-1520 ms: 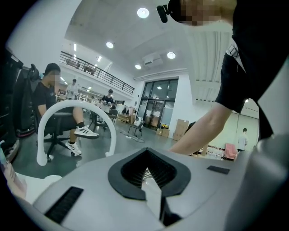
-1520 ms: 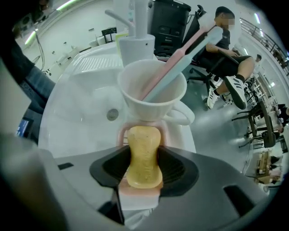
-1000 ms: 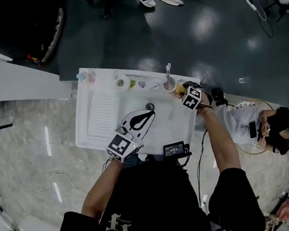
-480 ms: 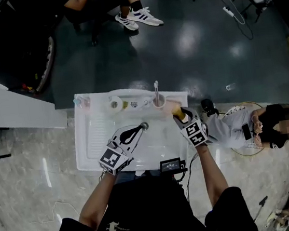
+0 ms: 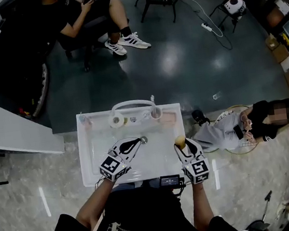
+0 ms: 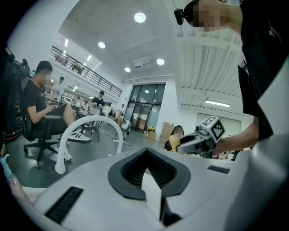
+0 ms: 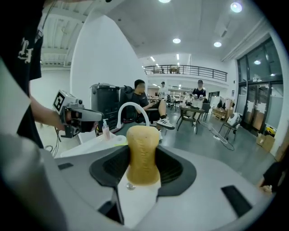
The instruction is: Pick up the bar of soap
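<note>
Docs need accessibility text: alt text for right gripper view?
The right gripper holds a yellowish bar of soap upright between its jaws. Beyond it are the left gripper, a white sink with a curved faucet, and a seated person.

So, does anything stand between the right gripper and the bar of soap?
Nothing visible does. The right gripper holds the bar of soap directly between its jaws, up in the air, and nothing else touches it.

Dark glossy floor [image 5: 180, 66], recessed ceiling lts [image 6: 140, 17], mezzanine w/ railing [image 7: 180, 68], glass doors [image 6: 146, 101]
</note>
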{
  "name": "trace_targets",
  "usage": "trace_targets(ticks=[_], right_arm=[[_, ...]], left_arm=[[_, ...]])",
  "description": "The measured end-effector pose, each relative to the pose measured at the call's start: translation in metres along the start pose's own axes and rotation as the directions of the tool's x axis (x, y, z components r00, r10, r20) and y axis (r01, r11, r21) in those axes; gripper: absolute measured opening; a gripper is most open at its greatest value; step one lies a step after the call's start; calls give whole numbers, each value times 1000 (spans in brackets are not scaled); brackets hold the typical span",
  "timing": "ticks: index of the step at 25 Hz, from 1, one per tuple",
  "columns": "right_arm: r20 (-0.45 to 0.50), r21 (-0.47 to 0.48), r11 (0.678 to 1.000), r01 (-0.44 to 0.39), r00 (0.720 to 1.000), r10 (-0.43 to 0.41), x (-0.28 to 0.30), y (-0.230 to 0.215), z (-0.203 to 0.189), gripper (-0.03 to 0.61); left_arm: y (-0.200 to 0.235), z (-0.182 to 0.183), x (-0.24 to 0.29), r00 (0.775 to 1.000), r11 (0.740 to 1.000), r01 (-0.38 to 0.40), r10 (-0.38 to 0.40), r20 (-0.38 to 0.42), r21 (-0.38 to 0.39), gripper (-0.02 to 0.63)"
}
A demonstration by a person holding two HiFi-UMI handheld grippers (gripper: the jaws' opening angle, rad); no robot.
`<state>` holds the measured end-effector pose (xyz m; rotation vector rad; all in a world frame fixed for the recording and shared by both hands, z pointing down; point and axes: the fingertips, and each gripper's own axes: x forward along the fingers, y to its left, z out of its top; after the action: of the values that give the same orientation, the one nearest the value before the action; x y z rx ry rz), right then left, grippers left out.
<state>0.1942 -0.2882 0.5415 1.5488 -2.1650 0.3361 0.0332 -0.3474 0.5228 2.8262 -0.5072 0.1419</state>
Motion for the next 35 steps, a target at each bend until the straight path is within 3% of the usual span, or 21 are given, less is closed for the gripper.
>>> trace_targets(ticks=[4,8,15,19,27,35], right_arm=[[44,18,999,51,998,-52,-29,18,7,184],[52,53,995,86,995,-88,-55,30,-6,185],[99,65,991,121,987,-127,-88,2,-8,184],[100,67,994,83,991,-90,-97,-8,-21,184],[103,-11,1000,-26,994,27,-105,-18,-32,184],[129,12,999,-40,991,39,-98,-34,-33,185]], left_arm=[[1,-1,-1,1000,999,12,-12,9,42,8],[-28,-7,-6,997,997,71,-71,-3,10,8],[-59,15,13,998,996,65,-66,12,63,8],[-75,9,25,1000,998,23,-23,-8,56,8],[-97,12,42,999,997,-46,45,29,63,8],[-99,10,51,996,994,-88,86,36,60,8]])
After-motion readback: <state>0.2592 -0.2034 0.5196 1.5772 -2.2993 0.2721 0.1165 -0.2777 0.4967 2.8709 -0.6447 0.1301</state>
